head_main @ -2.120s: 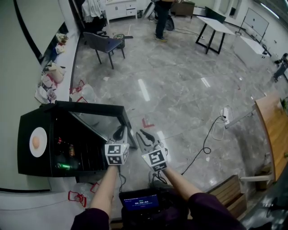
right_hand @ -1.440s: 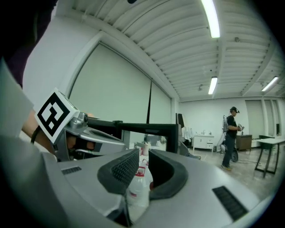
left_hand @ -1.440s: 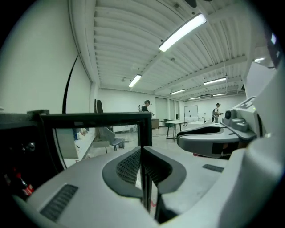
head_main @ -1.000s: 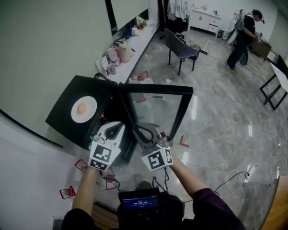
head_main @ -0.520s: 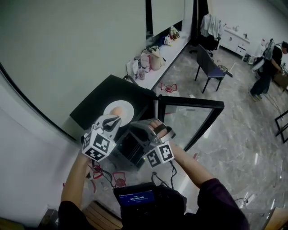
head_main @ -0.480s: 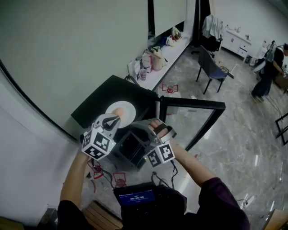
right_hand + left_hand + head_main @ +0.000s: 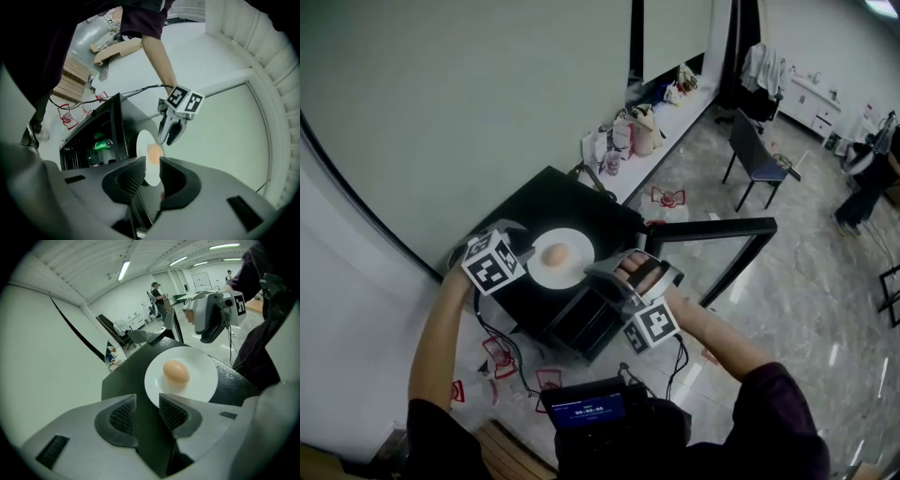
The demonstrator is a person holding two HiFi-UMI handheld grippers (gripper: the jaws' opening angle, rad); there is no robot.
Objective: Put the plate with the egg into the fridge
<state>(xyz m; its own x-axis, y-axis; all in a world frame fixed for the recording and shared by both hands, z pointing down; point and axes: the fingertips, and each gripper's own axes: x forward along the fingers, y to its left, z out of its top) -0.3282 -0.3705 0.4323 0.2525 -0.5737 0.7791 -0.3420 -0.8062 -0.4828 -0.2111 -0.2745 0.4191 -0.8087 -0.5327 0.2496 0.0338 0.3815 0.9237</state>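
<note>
On the black fridge top the plate with the egg is seen, its rim to be taken deep and level by the left gripper, just opened wide with nothing between its jaws, while the right gripper, narrowly parted and empty, is kept clear.

Light: bright, even, long white ceiling strip lights | Glare: sheen on glossy grey stone floor | Edges: fisheye bend, black corners in gripper views

I am watching the black fridge standing on the grey floor. It is carrying the white plate near its top's front edge, with the egg sitting mid-plate.
</note>
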